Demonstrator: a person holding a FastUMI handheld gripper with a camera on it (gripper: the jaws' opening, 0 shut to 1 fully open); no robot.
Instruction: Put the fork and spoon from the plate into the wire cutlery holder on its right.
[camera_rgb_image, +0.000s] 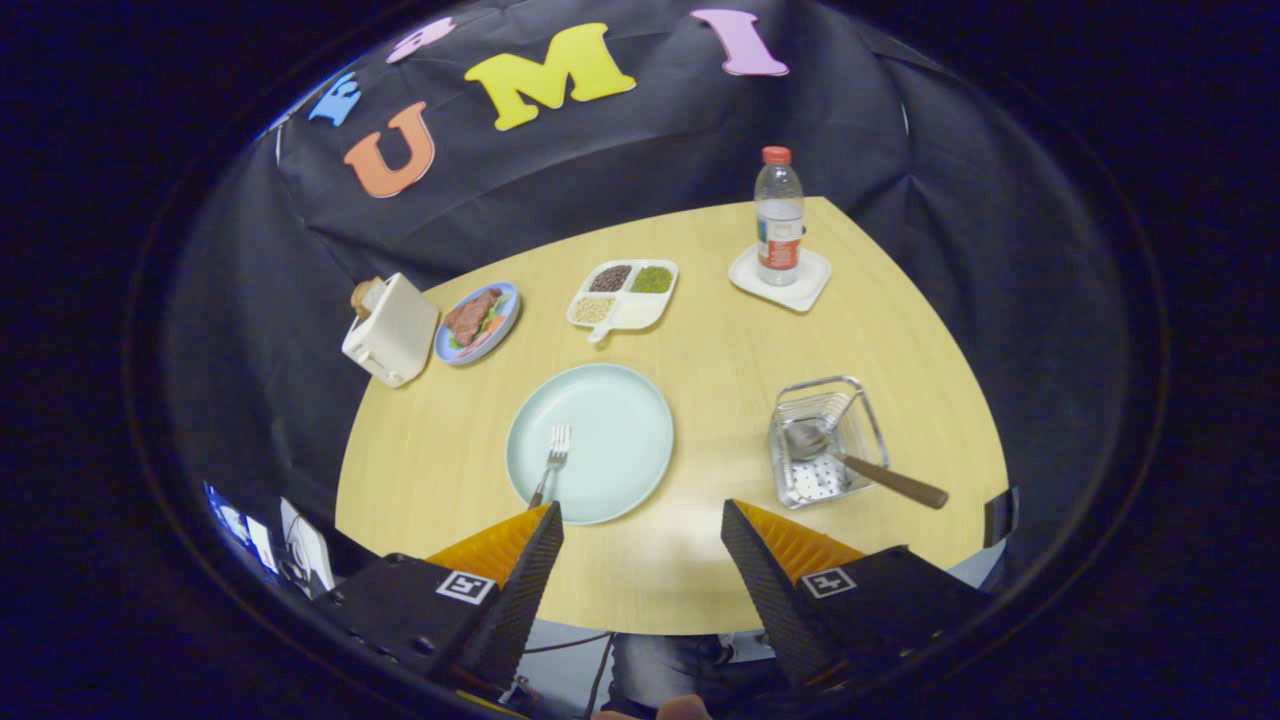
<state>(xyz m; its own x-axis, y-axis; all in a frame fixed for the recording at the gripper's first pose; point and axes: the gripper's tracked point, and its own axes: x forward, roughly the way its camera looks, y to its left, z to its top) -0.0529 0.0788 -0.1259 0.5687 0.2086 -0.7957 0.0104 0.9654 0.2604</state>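
Note:
A pale green plate (610, 420) lies on the wooden table just ahead of my fingers. A metal fork (553, 458) rests on the plate's left part, tines pointing away, its handle end hidden behind my left fingertip. To the plate's right stands the wire cutlery holder (826, 442). The spoon (860, 466) lies in the holder, bowl inside, brown handle sticking out over the near right rim. My gripper (640, 520) hovers above the table's near edge, open, nothing between its fingers.
Beyond the plate sit a white divided dish of beans (624, 293), a blue plate with food (478, 321), a white toaster (391, 330) with bread, and a water bottle (778, 215) on a white coaster (781, 279).

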